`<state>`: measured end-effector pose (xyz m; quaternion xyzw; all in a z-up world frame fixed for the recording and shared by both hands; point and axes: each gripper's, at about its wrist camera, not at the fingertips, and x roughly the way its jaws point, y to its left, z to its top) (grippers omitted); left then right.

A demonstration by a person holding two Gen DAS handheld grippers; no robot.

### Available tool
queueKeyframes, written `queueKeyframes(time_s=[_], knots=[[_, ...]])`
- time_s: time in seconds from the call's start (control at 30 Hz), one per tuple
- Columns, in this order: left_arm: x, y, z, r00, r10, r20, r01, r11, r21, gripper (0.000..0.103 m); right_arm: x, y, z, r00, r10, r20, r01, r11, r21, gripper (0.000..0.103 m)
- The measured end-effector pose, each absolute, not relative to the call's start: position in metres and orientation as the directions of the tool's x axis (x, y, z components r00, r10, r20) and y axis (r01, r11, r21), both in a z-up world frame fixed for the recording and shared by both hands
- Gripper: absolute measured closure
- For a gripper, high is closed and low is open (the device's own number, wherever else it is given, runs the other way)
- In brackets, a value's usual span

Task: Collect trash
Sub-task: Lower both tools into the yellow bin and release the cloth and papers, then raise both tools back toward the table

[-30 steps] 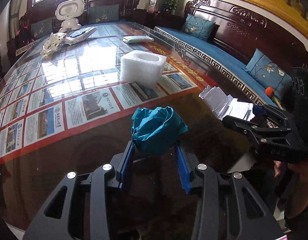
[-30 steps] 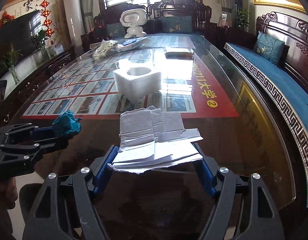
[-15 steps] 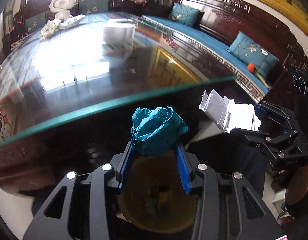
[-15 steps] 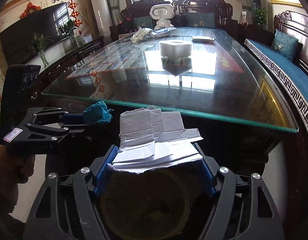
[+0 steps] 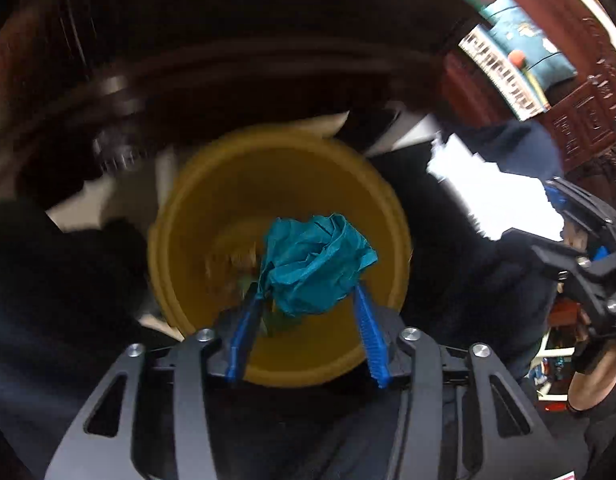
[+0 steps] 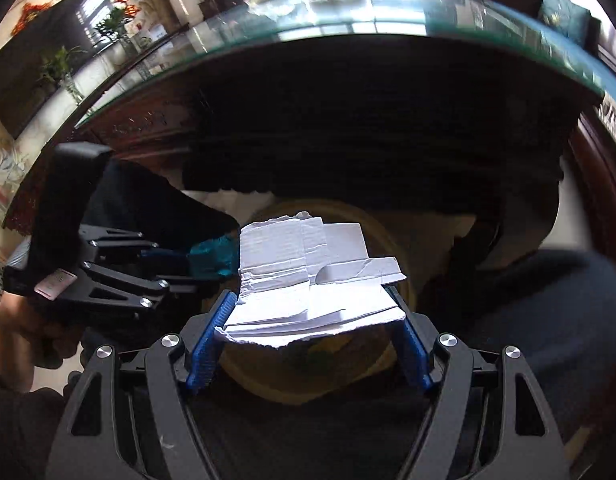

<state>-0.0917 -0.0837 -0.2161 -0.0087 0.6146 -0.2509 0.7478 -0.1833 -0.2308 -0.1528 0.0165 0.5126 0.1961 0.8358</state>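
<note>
**Hovering over the bin with both loads**

Hanging above the yellow bin (image 5: 195, 240), holding blurred scraps: teal crumpled paper (image 5: 314, 264) between left gripper (image 5: 308, 300) fingers, just widened, right pad seemingly clear. Torn white paper stack (image 6: 312, 276) clamped across right gripper (image 6: 310, 316). Both pointing steeply down.

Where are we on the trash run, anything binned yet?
Done: some scraps already lie in the yellow bin. In hand: the left gripper has just been opening over it, the crumpled teal paper between its fingers; the right gripper holds torn white paper above the bin. Left: dropping both; white items remain on the glass table.
</note>
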Motion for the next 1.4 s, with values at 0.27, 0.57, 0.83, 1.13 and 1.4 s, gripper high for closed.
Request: queueKeyframes(time_s=[0.27, 0.57, 0.83, 1.13, 1.4], knots=[[-0.091, -0.083, -0.252, 0.057, -0.324, -0.944, 0.353, 0.891, -0.284, 0.032, -0.186, -0.228, -0.18, 0.333, 0.327, -0.885, -0.298, 0.926, 0.23, 0.031], [-0.078, -0.084, -0.253, 0.082, -0.266, -0.96, 0.384, 0.898, -0.216, 0.026, -0.176, -0.217, -0.191, 0.285, 0.326, -0.901, -0.33, 0.916, 0.227, 0.031], [-0.072, -0.083, -0.261, 0.063, -0.255, -0.965, 0.375, 0.902, -0.214, 0.023, -0.164, -0.214, -0.19, 0.278, 0.344, -0.897, -0.316, 0.915, 0.253, 0.018], [-0.071, -0.083, -0.261, 0.055, -0.259, -0.964, 0.383, 0.898, -0.219, 0.023, -0.163, -0.209, -0.193, 0.265, 0.336, -0.904, -0.34, 0.91, 0.238, 0.019], [-0.072, -0.086, -0.256, 0.062, -0.258, -0.964, 0.396, 0.893, -0.214, 0.023, -0.165, -0.205, -0.194, 0.262, 0.339, -0.904, -0.353, 0.905, 0.237, 0.019]])
